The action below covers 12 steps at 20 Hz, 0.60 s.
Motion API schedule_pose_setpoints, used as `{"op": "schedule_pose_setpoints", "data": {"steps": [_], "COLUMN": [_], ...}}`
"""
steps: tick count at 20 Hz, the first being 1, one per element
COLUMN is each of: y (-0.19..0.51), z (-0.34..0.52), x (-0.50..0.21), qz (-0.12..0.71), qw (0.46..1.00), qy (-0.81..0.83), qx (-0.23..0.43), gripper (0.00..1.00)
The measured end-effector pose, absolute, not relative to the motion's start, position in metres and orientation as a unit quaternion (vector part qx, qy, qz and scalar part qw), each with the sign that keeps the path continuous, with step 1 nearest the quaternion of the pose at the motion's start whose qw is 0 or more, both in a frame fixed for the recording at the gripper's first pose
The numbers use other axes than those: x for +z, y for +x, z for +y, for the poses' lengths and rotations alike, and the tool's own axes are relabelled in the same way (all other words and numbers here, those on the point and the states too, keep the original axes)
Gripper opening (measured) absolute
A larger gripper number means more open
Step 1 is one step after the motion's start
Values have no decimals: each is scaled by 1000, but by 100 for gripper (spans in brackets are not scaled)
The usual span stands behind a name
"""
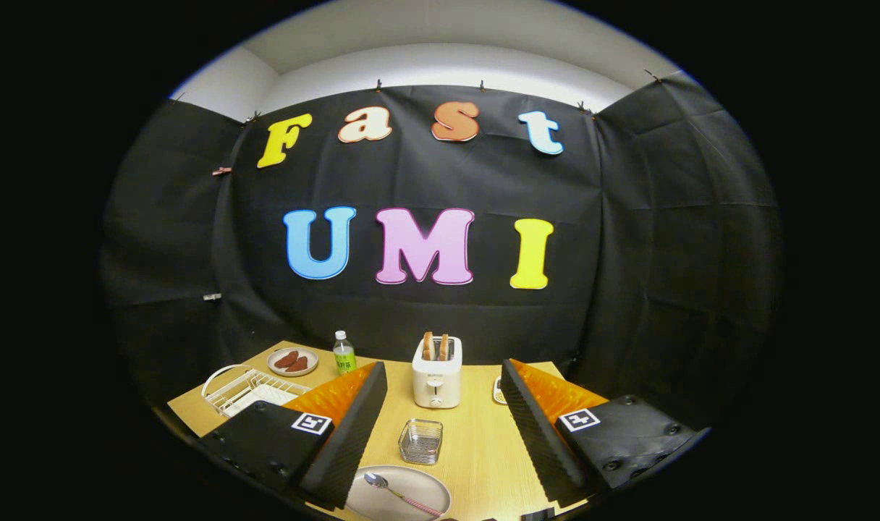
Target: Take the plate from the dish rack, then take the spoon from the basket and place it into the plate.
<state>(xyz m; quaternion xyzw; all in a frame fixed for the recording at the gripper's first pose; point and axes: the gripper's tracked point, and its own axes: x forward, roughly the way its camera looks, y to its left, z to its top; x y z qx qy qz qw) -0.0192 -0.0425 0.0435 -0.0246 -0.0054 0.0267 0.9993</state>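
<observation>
Nearest the camera lies the plate (pixel 399 493) on the wooden table (pixel 476 441), with the spoon (pixel 400 492) resting in it, bowl end toward the near left and handle running to the right. Gripper (pixel 443 427) raised above the plate, its fingers spread wide apart and grasping nothing. Just beyond the plate, between the fingers, stands the small wire basket (pixel 420 441), which looks empty. Farther from the plate, a toaster (pixel 437 373) holding two slices of bread; to the plate's far left, the white dish rack (pixel 246 388), then a dish of food (pixel 292 361) and a drink bottle (pixel 344 353) near the table's back edge. Judged from this layout, the placing appears done. What remains is to draw the gripper straight up and back, fingers kept apart, so neither one clips the spoon handle or nudges the plate.
</observation>
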Motion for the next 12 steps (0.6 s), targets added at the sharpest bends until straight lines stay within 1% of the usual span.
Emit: {"op": "schedule_pose_setpoints", "data": {"steps": [4,12], "y": [-33,-44], "z": [-50,-34], "x": [40,32], "qz": [2,18], "qw": [1000,1000], "qy": [-21,8], "qx": [-8,-14], "gripper": [98,98]}}
